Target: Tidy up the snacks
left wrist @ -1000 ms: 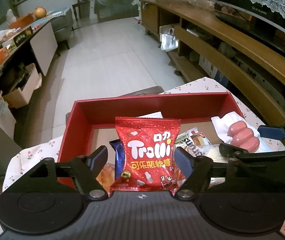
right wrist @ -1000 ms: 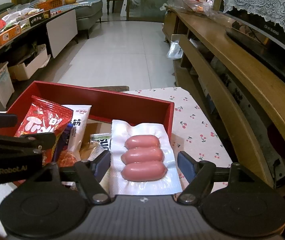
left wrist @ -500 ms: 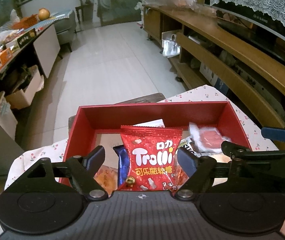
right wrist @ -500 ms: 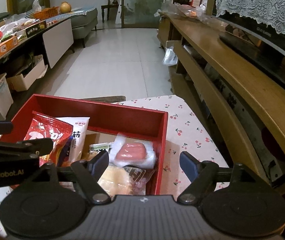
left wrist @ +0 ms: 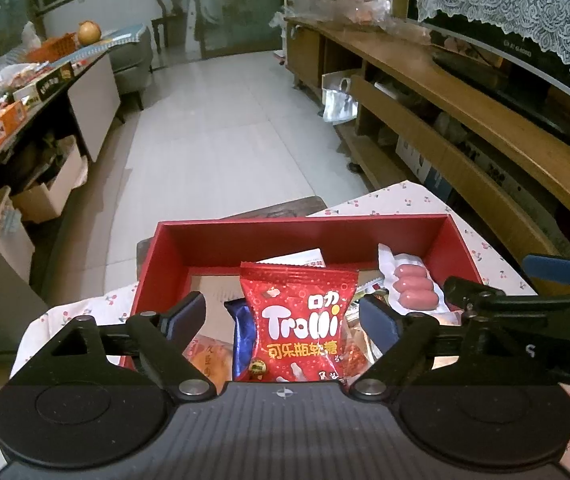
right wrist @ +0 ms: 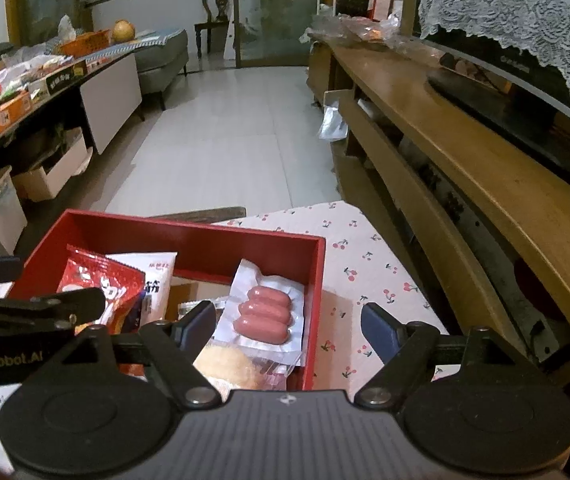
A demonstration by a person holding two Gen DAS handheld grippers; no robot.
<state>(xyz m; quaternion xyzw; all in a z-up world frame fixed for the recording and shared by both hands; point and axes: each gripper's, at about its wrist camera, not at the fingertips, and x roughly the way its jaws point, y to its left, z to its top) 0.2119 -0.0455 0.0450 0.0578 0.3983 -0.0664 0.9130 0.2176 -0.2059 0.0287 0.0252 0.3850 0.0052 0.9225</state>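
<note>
Red Trolli bag (left wrist: pixel 299 324) between left tool (left wrist: pixel 283 316) fingers, untouched, right tool (right wrist: pixel 289 320) spread

Dim indoor light, fisheye-warped edges

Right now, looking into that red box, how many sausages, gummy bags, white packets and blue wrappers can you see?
Sausages: 3
Gummy bag: 1
White packet: 1
Blue wrapper: 1
Total: 6
</note>
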